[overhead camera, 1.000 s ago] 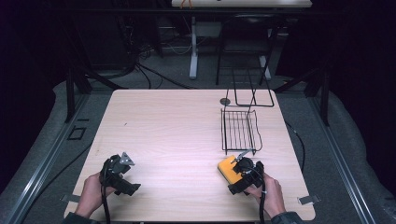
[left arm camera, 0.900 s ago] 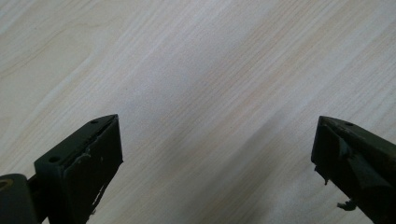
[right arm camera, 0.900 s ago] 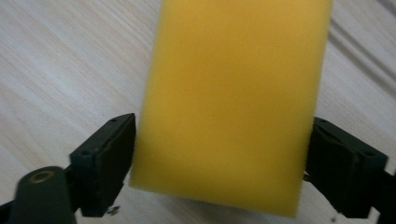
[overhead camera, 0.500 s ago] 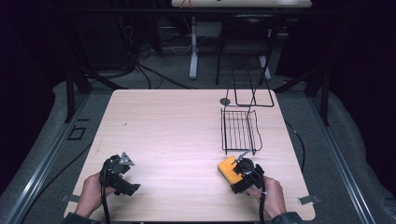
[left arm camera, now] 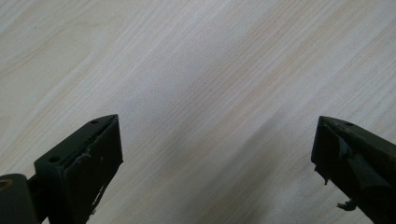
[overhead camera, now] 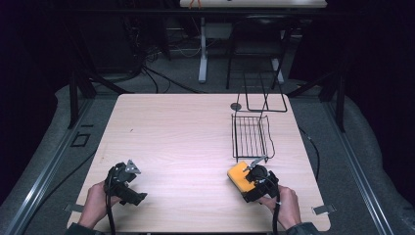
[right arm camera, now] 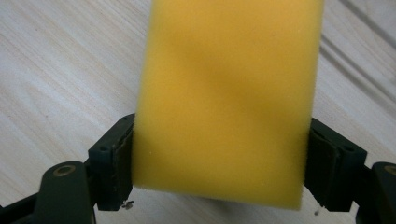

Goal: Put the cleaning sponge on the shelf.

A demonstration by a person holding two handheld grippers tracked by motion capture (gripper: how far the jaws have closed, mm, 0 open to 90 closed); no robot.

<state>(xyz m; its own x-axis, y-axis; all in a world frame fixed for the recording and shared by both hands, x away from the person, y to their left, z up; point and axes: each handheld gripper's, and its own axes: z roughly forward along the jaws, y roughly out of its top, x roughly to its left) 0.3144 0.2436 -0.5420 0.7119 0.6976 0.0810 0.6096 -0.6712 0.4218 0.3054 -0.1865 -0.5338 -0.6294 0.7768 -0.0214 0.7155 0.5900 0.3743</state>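
Black tongs [overhead camera: 128, 183] w/ grey triangular plate, trailing black cable [overhead camera: 110, 223]; dark sleeves at wrists.

the right gripper [overhead camera: 255, 178] is holding a yellow sponge [overhead camera: 240, 176] near the wire rack [overhead camera: 250, 135]; the left gripper [overhead camera: 125, 182] is resting on the table [overhead camera: 186, 132].

— What is cut off in the right gripper view?
— The yellow sponge [right arm camera: 224, 98] runs past the top edge, and its surface is blurred.
— And from the high view?
— The right gripper [overhead camera: 250, 177] covers the sponge's near end; the small dark disc [overhead camera: 236, 105] is too small to identify.
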